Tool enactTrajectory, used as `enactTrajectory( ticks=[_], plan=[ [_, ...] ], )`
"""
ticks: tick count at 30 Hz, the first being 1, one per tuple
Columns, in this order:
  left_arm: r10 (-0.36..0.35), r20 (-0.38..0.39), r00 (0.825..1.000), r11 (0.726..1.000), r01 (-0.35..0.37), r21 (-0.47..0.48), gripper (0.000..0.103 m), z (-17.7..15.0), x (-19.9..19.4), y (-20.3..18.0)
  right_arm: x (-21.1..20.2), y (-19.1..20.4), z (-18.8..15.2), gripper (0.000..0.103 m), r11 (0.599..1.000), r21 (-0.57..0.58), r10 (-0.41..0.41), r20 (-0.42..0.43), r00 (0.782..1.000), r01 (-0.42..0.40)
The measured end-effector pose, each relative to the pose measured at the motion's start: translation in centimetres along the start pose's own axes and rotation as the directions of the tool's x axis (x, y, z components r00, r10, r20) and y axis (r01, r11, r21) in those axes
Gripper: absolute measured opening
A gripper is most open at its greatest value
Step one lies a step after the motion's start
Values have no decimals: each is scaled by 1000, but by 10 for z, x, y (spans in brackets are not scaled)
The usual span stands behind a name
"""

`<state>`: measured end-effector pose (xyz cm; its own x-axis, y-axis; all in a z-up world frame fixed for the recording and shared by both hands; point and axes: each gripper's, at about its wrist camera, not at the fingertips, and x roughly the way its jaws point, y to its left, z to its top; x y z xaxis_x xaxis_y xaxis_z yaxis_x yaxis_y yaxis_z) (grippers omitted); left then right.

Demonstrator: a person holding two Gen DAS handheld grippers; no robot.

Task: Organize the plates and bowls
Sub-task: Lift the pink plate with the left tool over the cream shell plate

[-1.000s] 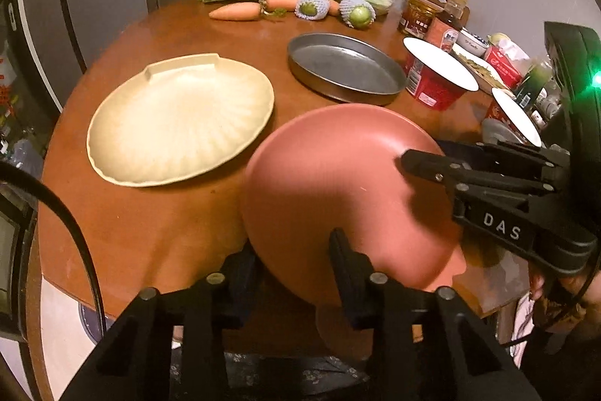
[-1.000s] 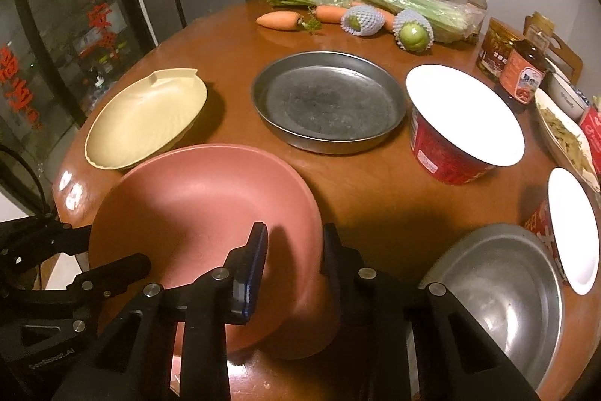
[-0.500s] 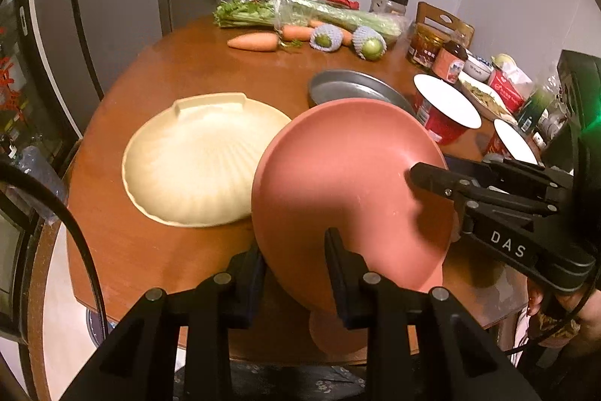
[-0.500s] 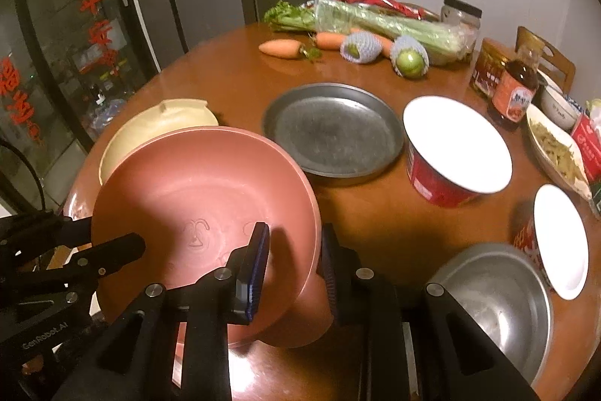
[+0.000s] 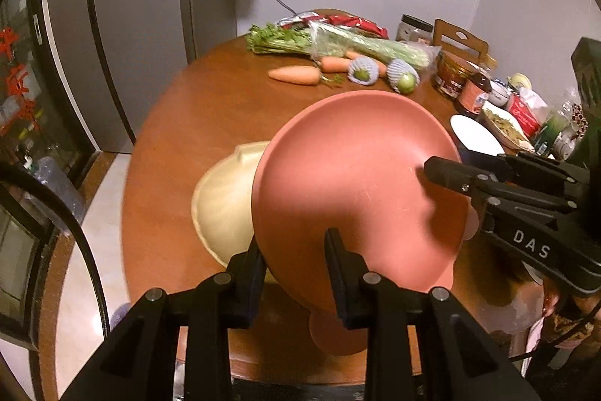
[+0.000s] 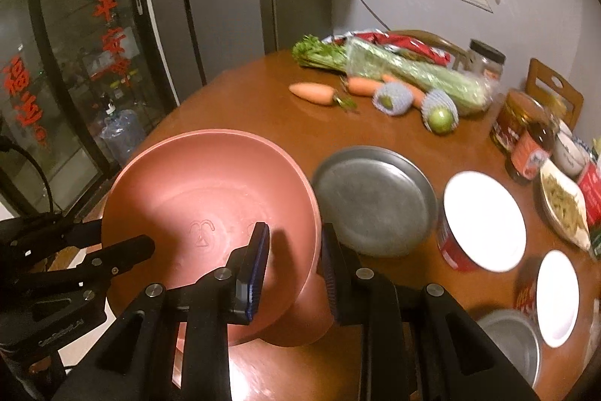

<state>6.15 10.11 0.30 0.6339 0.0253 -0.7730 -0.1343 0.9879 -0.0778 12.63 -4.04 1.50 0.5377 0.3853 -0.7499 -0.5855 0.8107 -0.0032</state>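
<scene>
The round wooden table (image 6: 240, 108) is the anchor here, with vegetables at its far edge, jars and packets crowding its right side, and dishes spread over the middle. Over its near edge hangs the pink bowl (image 5: 357, 183), a wide dish on a stubby foot, tilted and clear of the tabletop, carried between two grippers at once. Behind it on the table lies the cream shell-shaped plate (image 5: 221, 202), half hidden by the bowl's rim; to the bowl's right sits the flat metal pan (image 6: 375, 202), then a red tub with a white lid (image 6: 482, 220), and nearest the right edge a steel bowl (image 6: 514, 344). I'd say the step in hand is moving the pink bowl toward wherever it gets stacked, and the shell plate looks the likeliest spot, though the metal pan is also open. The next move calls for keeping both hands level with each other so the bowl doesn't twist, then lowering it foot-first and centred before letting go. The left gripper (image 5: 296, 273) is clenched narrow with the near rim pinched between its fingers. The right gripper (image 6: 295, 262) is likewise closed tight on the rim at the opposite side, one finger inside the bowl and one outside.
</scene>
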Motion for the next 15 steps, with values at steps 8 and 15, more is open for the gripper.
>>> enactTrajectory(
  ticks=[8, 15],
  plan=[
    [39, -20, 999, 999, -39, -1, 31, 14, 8, 30, 20, 25, 23, 28, 1000, -8, 6, -8, 1000, -6],
    [63, -51, 997, 998, -63, 0, 31, 21, 27, 50, 43, 39, 29, 28, 1000, -7, 17, -55, 998, -17]
  ],
)
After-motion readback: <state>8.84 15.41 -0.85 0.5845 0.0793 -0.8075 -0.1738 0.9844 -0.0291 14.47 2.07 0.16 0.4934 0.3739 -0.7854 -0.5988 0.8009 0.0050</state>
